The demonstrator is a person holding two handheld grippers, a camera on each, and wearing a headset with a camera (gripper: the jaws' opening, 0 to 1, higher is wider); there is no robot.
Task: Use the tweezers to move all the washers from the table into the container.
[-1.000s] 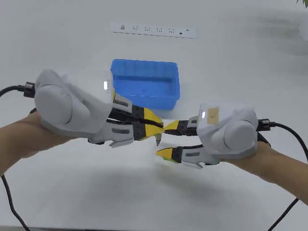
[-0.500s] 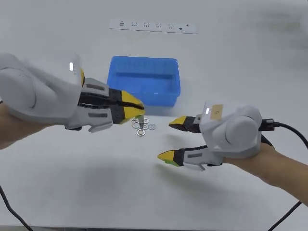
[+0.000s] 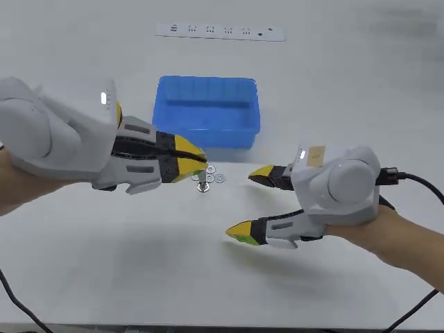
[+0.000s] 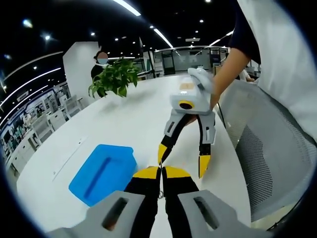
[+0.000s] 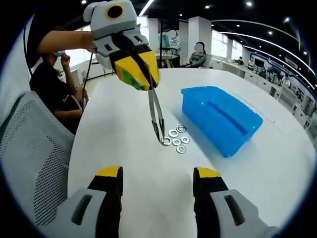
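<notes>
Washers (image 5: 177,140) clustered on white tabletop (image 3: 139,263) near blue container (image 3: 208,137); tweezers (image 5: 156,116) clenched in left tongs (image 4: 161,173), tips at cluster's edge; right tongs (image 5: 158,173) released, spread wide.

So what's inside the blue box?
Nothing that I can see: the blue box looks empty. The washers lie on the table just in front of it. Its near wall hides a strip of the bottom.

Slim silver metal tweezers (image 5: 157,114) hang tips-down at the edge of a tight cluster of small flat silver ring washers (image 5: 177,141) on the white surface (image 5: 119,148), near the open rectangular blue plastic container (image 5: 220,116).
</notes>
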